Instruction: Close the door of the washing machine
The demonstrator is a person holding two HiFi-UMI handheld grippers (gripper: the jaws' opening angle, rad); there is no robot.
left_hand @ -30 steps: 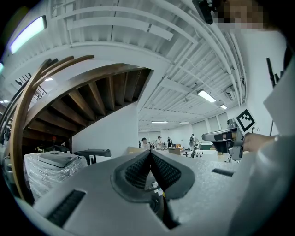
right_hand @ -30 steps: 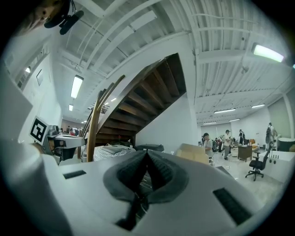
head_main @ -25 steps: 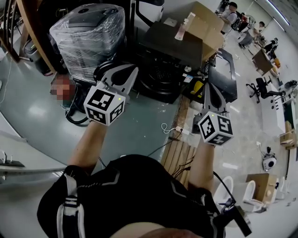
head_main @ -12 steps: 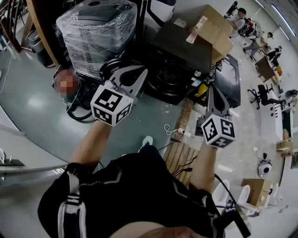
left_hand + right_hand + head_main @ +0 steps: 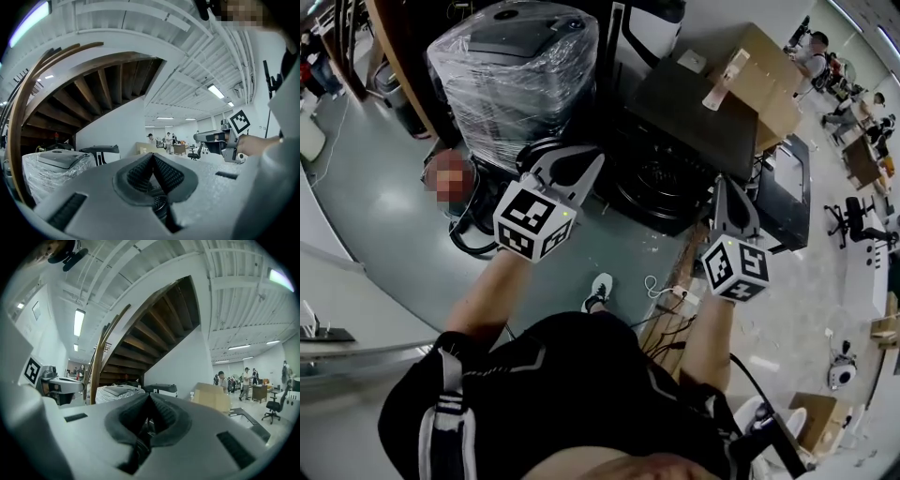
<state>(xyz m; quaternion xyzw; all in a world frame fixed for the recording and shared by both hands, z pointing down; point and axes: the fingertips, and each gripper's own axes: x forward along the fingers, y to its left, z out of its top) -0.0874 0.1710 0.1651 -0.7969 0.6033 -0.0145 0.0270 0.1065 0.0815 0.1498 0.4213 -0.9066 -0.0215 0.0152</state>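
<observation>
Both tools are up in front of the person, and neither has anything in it. The left gripper is clenched, its ribbed pads meeting in its own view with only the room beyond them. The right gripper is pinched shut and empty too.

Seen from the head, the washing machine is the dark box at about one o'clock from the person. Its round drum opening faces us between the two tools. The door looks to be the dark panel swung out at two o'clock, just past the right gripper, though how it hinges is hard to make out. A wrapped appliance stands at eleven o'clock and a cardboard box sits beyond the machine at one.

Neither tool touches the door, so this reads as the approach, with the closing push not yet begun.

Next, I'd say the right gripper, being nearer, should go out toward two o'clock. It can set its closed tip against the panel's outer face and sweep it round toward twelve until it meets the opening. No grasp is needed, only a steady push. Watch the power strip and its cable on the floor underfoot at six o'clock.
</observation>
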